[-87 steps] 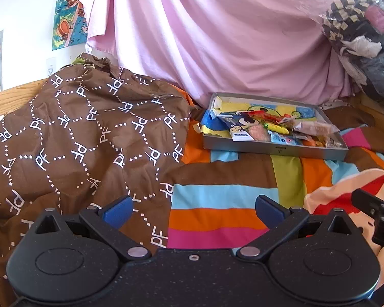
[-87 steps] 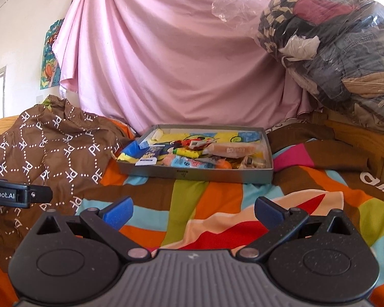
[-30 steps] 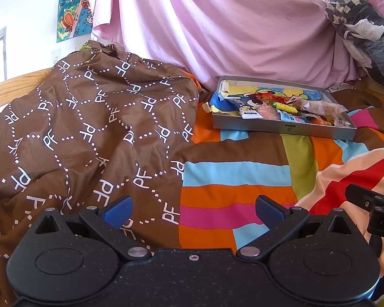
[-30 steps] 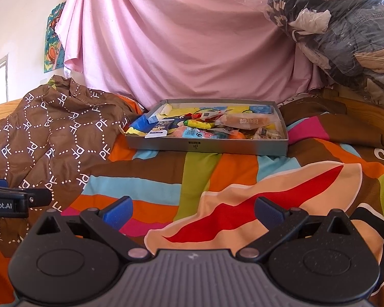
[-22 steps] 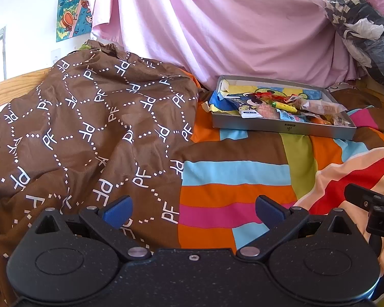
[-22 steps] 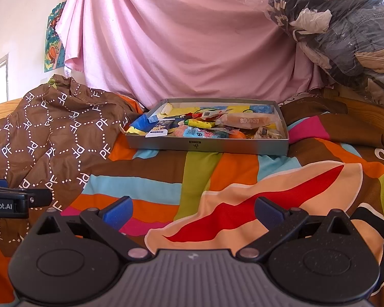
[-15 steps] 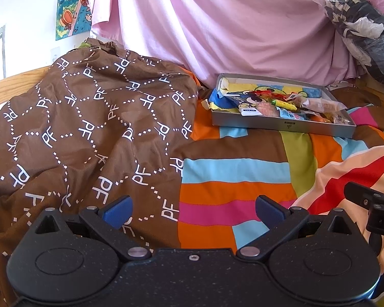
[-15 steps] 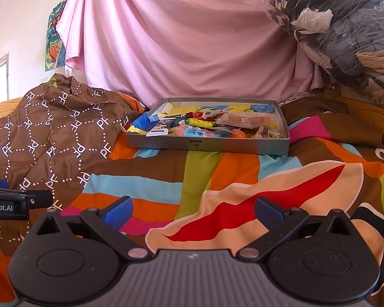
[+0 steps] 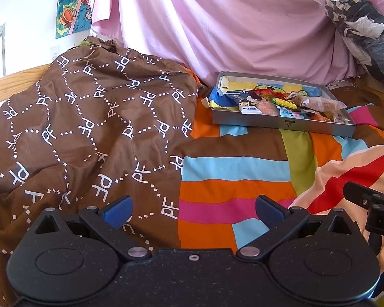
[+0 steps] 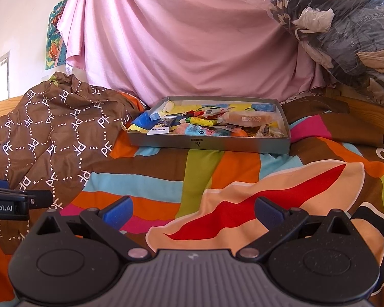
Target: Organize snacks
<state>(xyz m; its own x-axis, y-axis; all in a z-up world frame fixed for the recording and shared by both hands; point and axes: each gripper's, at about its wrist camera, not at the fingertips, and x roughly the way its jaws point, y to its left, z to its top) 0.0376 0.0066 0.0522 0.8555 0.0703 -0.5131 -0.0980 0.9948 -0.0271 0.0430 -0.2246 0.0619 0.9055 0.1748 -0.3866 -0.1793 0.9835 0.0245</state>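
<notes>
Left hand-held gripper [image 9: 193, 211] and right hand-held gripper [image 10: 193, 211] both released and empty, low over the bed, well short of the snack tray.

The grey tray [image 10: 210, 144] sits on the striped bedspread [image 10: 166, 171] ahead, its long side running across the view, with the snacks [image 10: 217, 124] lying jumbled inside it; whether that jumble awaits sorting or is how they were gathered, I cannot tell. From the right hand-held gripper the tray lies almost straight ahead; from the left it lies ahead and off to the right [image 9: 281, 122], beside the brown blanket [image 9: 89, 117]. I judge the right hand the nearer and better lined up for any reach to it.
</notes>
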